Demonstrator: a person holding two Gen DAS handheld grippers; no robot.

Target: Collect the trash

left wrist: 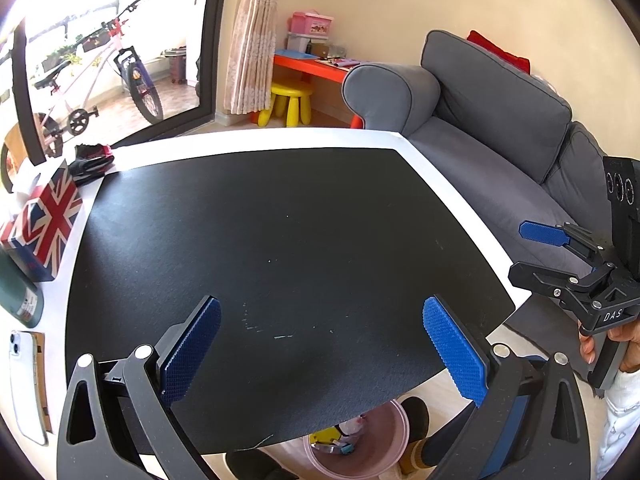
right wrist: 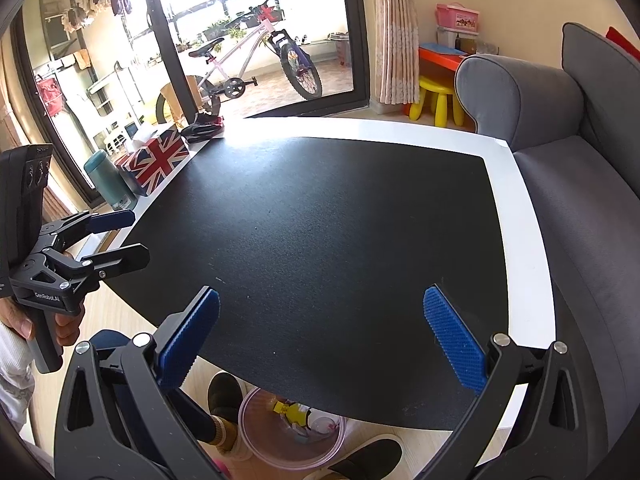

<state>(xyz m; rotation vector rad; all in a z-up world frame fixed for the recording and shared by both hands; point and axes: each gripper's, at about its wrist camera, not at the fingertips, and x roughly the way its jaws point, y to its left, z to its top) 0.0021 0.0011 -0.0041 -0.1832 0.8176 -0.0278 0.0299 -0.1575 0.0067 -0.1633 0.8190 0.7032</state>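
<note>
The large black mat (left wrist: 280, 248) covering the white table (left wrist: 256, 138) lies bare beneath both grippers. Below the mat's near edge, on the floor, a translucent pink bin (right wrist: 292, 432) holds the collected trash (right wrist: 294, 412), lower than both sets of jaws. The left gripper (left wrist: 322, 346) and the right gripper (right wrist: 320, 338) hover over the mat's near edge, each hand-held, jaws spread wide and gripping nothing.

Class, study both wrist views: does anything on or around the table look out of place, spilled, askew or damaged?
Nothing much stands out. The black mat carries only faint pale scuff marks near its front edge, with no trash on it. The pink bin stands upright on the floor with rubbish inside. Both tools, left tool and right tool, are open and empty.
</note>
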